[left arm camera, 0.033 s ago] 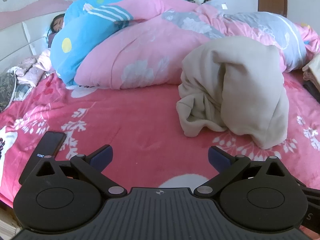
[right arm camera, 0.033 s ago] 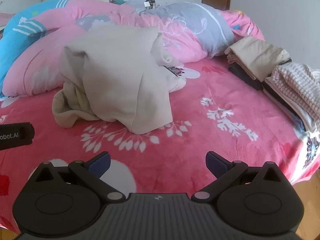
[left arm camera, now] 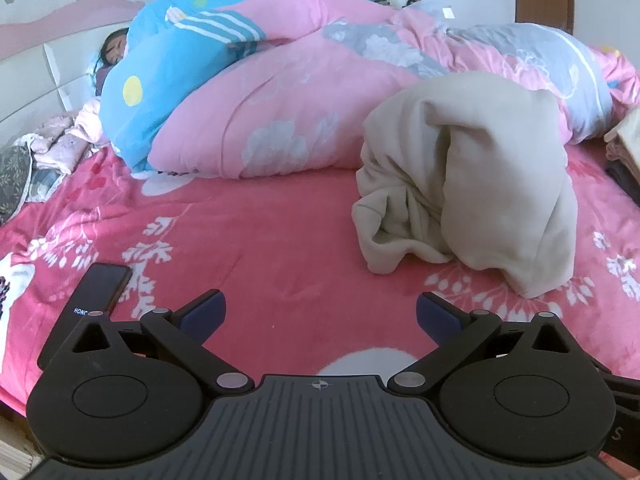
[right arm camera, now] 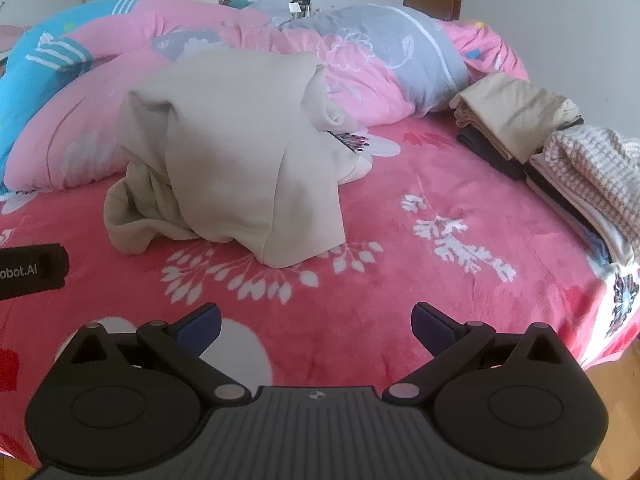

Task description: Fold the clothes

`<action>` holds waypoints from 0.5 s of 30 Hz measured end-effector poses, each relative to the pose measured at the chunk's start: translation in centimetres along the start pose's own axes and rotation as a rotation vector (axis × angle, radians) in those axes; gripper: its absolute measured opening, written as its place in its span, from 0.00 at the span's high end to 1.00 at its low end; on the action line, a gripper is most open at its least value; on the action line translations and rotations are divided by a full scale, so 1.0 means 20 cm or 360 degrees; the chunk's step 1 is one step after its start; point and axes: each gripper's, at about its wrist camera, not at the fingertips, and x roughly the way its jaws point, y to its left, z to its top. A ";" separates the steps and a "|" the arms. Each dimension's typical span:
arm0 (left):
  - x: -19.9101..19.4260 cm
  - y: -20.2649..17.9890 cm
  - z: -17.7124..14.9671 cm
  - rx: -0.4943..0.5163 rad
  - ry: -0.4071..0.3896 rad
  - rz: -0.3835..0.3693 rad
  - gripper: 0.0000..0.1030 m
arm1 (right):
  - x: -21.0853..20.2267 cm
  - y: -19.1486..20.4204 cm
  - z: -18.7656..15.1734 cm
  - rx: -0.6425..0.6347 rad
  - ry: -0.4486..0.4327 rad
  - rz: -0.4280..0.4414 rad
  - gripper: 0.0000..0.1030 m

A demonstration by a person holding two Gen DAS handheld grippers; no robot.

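A crumpled beige garment (left arm camera: 480,168) lies heaped on the red flowered bedspread (left arm camera: 260,240), leaning against the duvet. It sits ahead and to the right in the left wrist view, and ahead and to the left (right arm camera: 232,152) in the right wrist view. My left gripper (left arm camera: 320,310) hovers over bare bedspread, open, nothing between its blue pads. My right gripper (right arm camera: 316,320) is likewise open and empty, short of the garment. Part of the left gripper's black body (right arm camera: 28,270) shows at the left edge of the right wrist view.
A pink, blue and grey duvet (left arm camera: 280,112) is bunched across the back, with a person (left arm camera: 112,50) lying under it at the left. A black phone (left arm camera: 102,284) lies by my left gripper. Folded clothes (right arm camera: 516,112) and a checked piece (right arm camera: 592,168) are stacked at the right bed edge.
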 end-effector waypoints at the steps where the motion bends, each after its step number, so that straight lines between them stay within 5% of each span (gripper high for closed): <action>1: 0.00 0.00 0.00 -0.0001 0.0001 0.0002 0.01 | 0.00 0.00 0.00 -0.0003 -0.0005 -0.0004 0.00; 15: 0.00 0.00 -0.04 0.0024 -0.0041 0.0063 0.01 | -0.02 0.00 -0.01 -0.0036 -0.0084 -0.0048 0.00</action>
